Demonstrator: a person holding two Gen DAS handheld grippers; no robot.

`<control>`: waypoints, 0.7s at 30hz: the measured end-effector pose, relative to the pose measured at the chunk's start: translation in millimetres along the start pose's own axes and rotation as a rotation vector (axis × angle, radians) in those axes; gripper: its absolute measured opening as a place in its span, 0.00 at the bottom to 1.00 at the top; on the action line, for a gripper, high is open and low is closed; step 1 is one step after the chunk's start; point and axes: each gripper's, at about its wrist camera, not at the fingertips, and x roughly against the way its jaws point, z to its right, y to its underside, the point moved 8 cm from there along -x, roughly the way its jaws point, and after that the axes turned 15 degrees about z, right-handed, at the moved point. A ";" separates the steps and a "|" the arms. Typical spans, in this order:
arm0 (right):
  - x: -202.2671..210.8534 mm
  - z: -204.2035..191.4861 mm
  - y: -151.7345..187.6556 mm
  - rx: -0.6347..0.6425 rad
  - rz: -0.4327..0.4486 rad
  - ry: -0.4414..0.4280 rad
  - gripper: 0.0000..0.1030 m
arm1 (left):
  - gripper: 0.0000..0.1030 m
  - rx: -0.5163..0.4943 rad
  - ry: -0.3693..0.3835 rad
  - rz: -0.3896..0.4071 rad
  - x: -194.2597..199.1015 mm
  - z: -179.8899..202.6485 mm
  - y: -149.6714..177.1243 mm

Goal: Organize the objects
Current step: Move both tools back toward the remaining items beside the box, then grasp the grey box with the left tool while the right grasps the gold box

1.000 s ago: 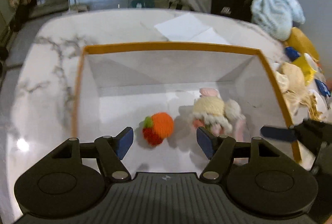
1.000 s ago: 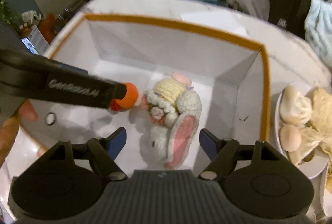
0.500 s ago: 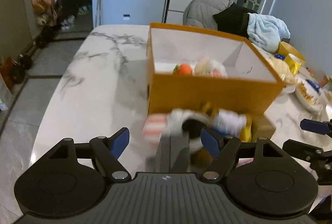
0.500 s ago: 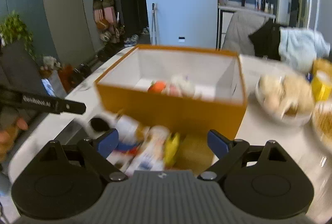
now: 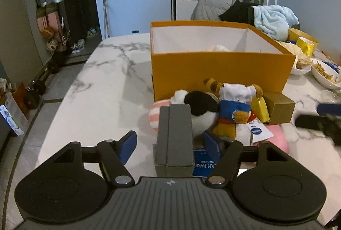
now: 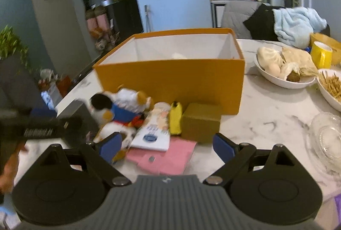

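An orange box point(image 5: 221, 72) with a white inside stands mid-table. A pile lies in front of it: a black-and-white plush point(image 5: 200, 108), a plush in a blue jacket and white hat point(image 5: 232, 114), a yellow item point(image 5: 260, 110), a small gold-brown box point(image 5: 279, 108) and a pink flat piece point(image 5: 277, 138). My left gripper point(image 5: 169, 144) is closing around an upright grey box point(image 5: 173, 134); gaps show on both sides of it. My right gripper point(image 6: 167, 144) is open above the pink piece point(image 6: 166, 157) and a white packet point(image 6: 153, 134), touching neither.
Right of the orange box point(image 6: 170, 80) sit a bowl of buns point(image 6: 283, 80), a bowl of fries point(image 6: 330, 89), a glass dish point(image 6: 326, 140) and a yellow mug point(image 6: 320, 57). Chairs draped with clothes stand behind. The table's left edge drops to the floor.
Both grippers pulled back from over the inside of the orange box and now sit low in front of it, by the pile. The grey box now stands between the left jaws.
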 end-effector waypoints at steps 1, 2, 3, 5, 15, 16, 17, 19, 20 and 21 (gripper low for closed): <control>-8.2 3.5 -0.1 -0.002 0.003 0.015 0.90 | 0.78 0.005 0.001 -0.006 0.0 -0.5 4.1; -16.2 7.1 -0.6 -0.005 0.001 0.029 0.89 | 0.76 0.012 0.001 -0.011 -0.7 -1.2 6.4; -21.6 10.2 -1.6 -0.010 -0.001 0.041 0.84 | 0.75 0.017 -0.001 -0.017 -1.4 -1.3 8.4; -34.5 16.7 -0.6 -0.023 0.001 0.068 0.75 | 0.75 0.020 0.002 -0.025 -2.4 -1.1 11.2; -68.3 33.3 17.0 -0.019 0.003 0.173 0.62 | 0.75 0.001 0.009 -0.019 -3.4 0.7 13.5; -70.1 34.2 19.2 -0.022 -0.001 0.174 0.61 | 0.75 0.002 0.008 -0.020 -3.8 0.5 14.4; -71.8 35.3 21.4 -0.019 -0.002 0.186 0.61 | 0.75 0.000 0.004 -0.019 -4.8 0.2 14.9; -74.0 37.7 24.0 0.004 0.002 0.221 0.61 | 0.75 -0.003 -0.008 -0.015 -6.1 -0.4 16.2; -75.0 38.3 25.5 0.018 0.009 0.234 0.61 | 0.75 -0.004 -0.010 -0.014 -6.6 -0.4 17.4; -76.2 38.6 27.1 0.025 0.012 0.239 0.61 | 0.75 -0.003 -0.011 -0.015 -7.5 -0.5 18.8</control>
